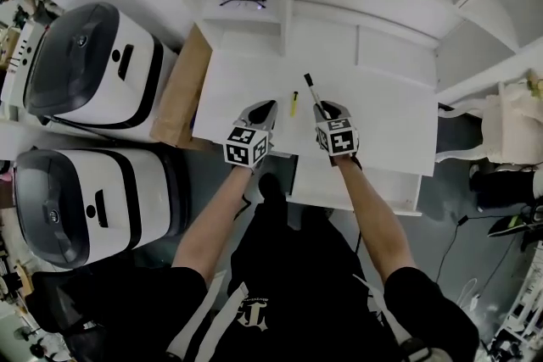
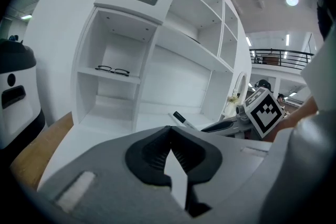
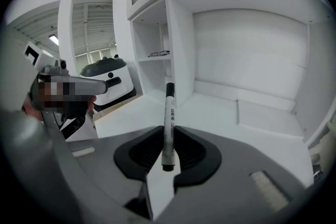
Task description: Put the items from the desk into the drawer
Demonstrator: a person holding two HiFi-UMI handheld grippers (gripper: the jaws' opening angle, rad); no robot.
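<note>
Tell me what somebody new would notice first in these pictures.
Probably the right gripper, shut on a black-capped white marker that sticks out past its jaws over the white desk. Next come the two big white-and-black machines beside the desk on the left, and the small yellow item lying on the desk between the grippers. The left gripper is shut and empty.

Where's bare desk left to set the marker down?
Widest bare patch: the desk right of the right claw, up to the back panel. There is a smaller strip left of the left claw. It is crowded between the claws, with the yellow pen and the held marker.
</note>
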